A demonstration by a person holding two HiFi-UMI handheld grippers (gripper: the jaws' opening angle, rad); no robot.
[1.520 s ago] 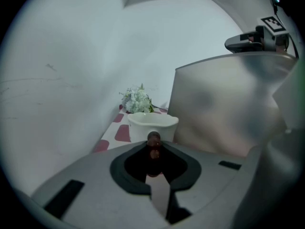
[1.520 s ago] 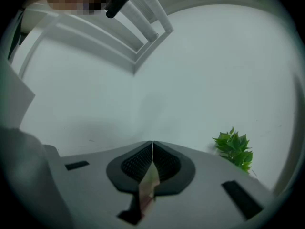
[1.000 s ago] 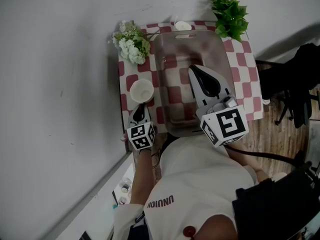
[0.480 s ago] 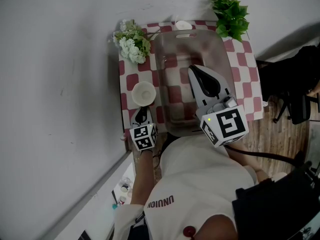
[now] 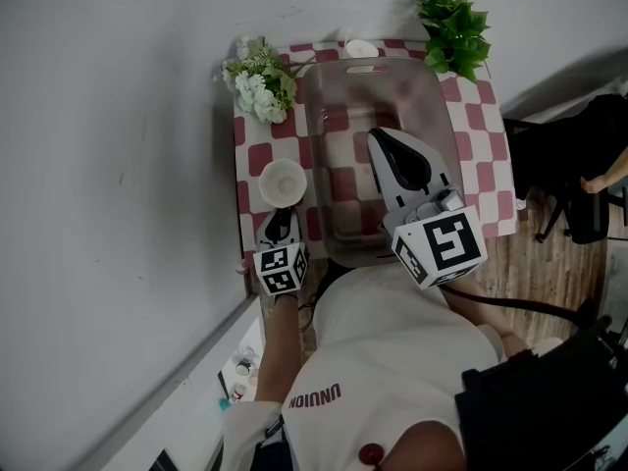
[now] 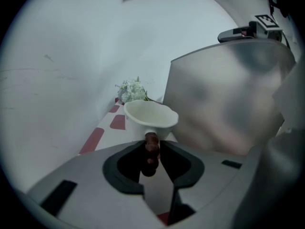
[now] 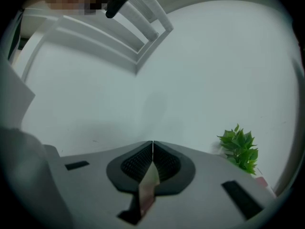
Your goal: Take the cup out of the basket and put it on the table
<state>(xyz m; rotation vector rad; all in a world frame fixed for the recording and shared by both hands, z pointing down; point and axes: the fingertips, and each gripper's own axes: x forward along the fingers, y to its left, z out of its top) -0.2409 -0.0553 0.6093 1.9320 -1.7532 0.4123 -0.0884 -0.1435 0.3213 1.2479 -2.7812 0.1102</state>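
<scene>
On the worktop (image 5: 491, 155), just left of the basket (image 5: 365, 68): cup (image 5: 281, 183), white, upright, standing on the checked cloth outside the basket.

Left gripper (image 5: 279, 216): left of the basket, on the near side of the cup. Its fingers have just been opening and stand apart, with the cup's brown handle (image 6: 151, 149) loose between them.

Right gripper (image 5: 377, 137): above the basket's near half, fingers closed together, nothing held.

White flowers (image 5: 257, 81): at the basket's far left corner.

Green plant (image 5: 451, 27): at the basket's far right corner.
</scene>
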